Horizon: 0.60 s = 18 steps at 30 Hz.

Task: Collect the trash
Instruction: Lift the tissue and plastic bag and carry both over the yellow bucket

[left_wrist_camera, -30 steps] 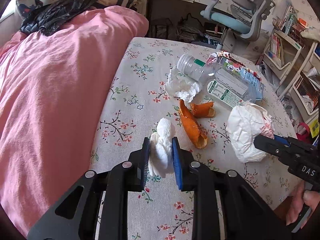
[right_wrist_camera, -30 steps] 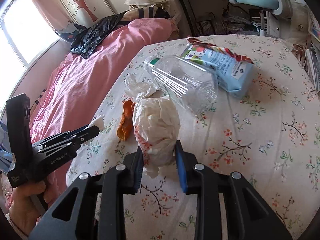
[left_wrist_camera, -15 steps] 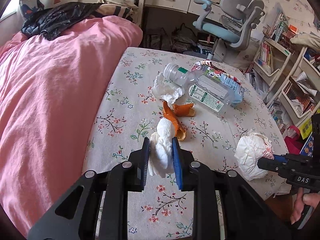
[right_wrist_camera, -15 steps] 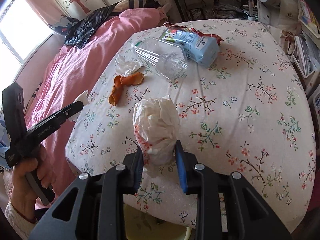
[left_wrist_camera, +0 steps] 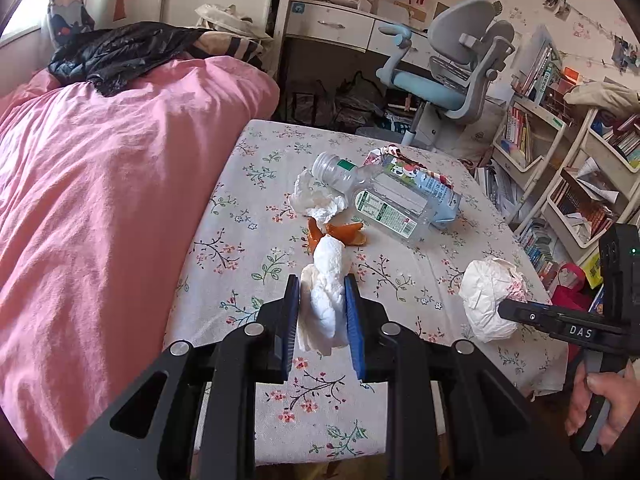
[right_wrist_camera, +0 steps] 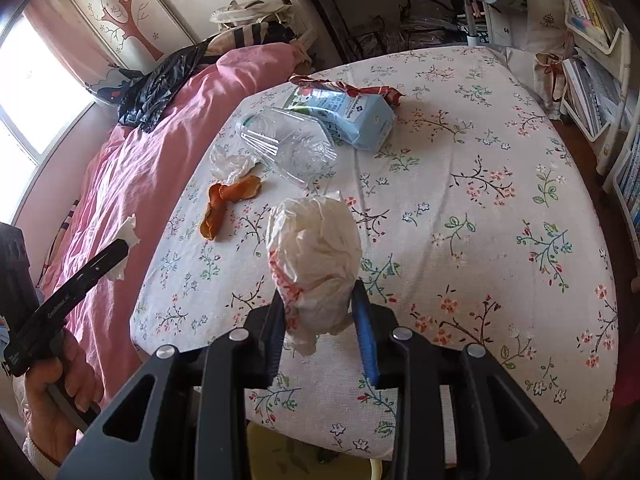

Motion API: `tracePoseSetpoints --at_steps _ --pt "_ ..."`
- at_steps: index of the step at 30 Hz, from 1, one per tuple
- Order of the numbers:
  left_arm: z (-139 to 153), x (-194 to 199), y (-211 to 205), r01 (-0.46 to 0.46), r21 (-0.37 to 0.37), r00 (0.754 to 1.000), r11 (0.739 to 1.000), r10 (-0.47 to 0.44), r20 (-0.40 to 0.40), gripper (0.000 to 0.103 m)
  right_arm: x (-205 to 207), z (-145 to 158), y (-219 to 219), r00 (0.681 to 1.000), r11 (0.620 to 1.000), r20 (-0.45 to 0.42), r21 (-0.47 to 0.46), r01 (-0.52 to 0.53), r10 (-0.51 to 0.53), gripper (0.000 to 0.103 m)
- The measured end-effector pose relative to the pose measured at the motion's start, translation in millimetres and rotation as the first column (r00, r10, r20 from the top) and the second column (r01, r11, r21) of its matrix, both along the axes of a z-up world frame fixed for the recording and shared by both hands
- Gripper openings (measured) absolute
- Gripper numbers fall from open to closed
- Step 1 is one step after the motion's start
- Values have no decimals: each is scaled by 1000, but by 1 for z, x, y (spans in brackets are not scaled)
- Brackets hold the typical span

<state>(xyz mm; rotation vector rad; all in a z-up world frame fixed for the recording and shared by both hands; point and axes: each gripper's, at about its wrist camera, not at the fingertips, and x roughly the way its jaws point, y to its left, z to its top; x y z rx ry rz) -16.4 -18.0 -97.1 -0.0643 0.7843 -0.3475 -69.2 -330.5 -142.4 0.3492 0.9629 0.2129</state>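
My left gripper (left_wrist_camera: 322, 320) is shut on a white tissue wad (left_wrist_camera: 326, 300), held above the near edge of the flowered table (left_wrist_camera: 260, 200). My right gripper (right_wrist_camera: 320, 320) is shut on a crumpled white wrapper with red print (right_wrist_camera: 314, 252), also held above the table's near edge. On the table lie orange peels (left_wrist_camera: 338, 236), another crumpled tissue (left_wrist_camera: 316, 200), a clear plastic bottle (left_wrist_camera: 380, 200) and a light blue packet (right_wrist_camera: 352, 112). Each gripper shows in the other's view: the right one (left_wrist_camera: 508, 308), the left one (right_wrist_camera: 120, 248).
A bed with a pink cover (left_wrist_camera: 100, 200) runs along the table's left side, with a black jacket (left_wrist_camera: 120, 52) on it. A grey-blue desk chair (left_wrist_camera: 452, 80) stands behind the table. Bookshelves (left_wrist_camera: 580, 168) fill the right. A yellowish bin rim (right_wrist_camera: 280, 448) shows below the table's edge.
Both grippers have drawn back and up from the middle of the table toward its near edge, each carrying its piece of trash. The other items have stayed in place.
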Motion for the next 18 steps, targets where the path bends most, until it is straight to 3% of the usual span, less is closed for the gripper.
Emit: tracePoseSetpoints --at_steps 18 --pt "12 -30 5 14 -36 1000 999 -13 28 21 -38 18 -4 999 1000 37 27 11 -12 34"
